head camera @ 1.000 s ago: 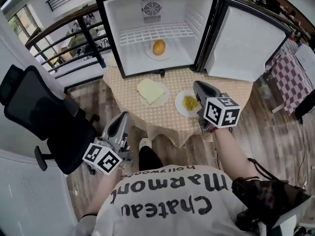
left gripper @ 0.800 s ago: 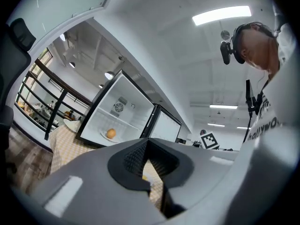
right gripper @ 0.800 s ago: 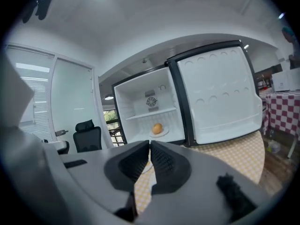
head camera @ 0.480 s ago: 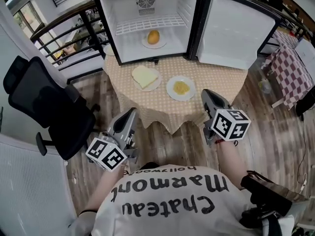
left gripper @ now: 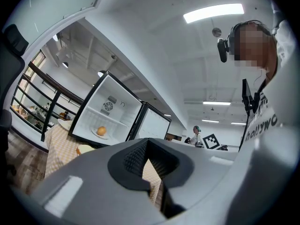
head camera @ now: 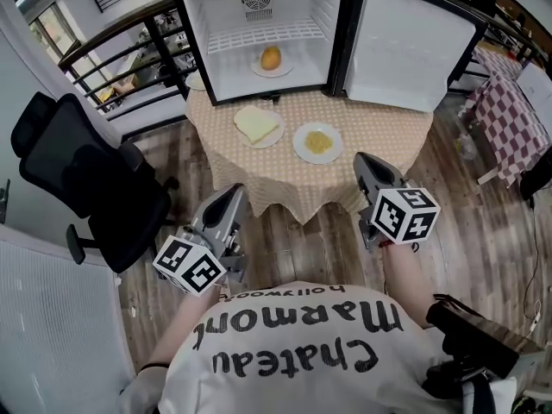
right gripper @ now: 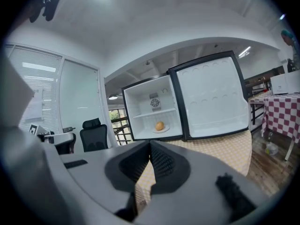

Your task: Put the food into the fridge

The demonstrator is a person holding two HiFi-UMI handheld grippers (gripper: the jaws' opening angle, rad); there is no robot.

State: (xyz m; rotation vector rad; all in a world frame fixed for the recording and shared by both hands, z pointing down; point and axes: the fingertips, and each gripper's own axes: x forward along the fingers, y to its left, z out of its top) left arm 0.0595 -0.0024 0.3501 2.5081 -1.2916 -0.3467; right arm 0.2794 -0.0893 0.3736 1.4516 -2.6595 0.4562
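The small fridge (head camera: 226, 69) stands open on the table's far side, with a round orange-brown food on a plate (head camera: 271, 59) inside it. On the checked tablecloth (head camera: 379, 136) lie a plate with a slice of bread (head camera: 257, 125) and a plate of yellow food (head camera: 317, 141). My left gripper (head camera: 234, 197) hangs over the floor short of the table, shut and empty. My right gripper (head camera: 365, 164) sits at the table's near edge, also shut with nothing in it. The fridge and its orange food (right gripper: 160, 125) show beyond the right gripper (right gripper: 150, 147). The left gripper (left gripper: 146, 144) also faces the fridge (left gripper: 105, 118).
The fridge door (head camera: 405, 46) swings open to the right. A black office chair (head camera: 82, 179) stands left of the table, with a black railing (head camera: 112, 54) behind it. A red-checked table (head camera: 509, 115) is at the far right. Wood floor lies between me and the table.
Both grippers have drawn back from the table toward my body. The right one was beside the plate of yellow food and is now at the table's near edge.
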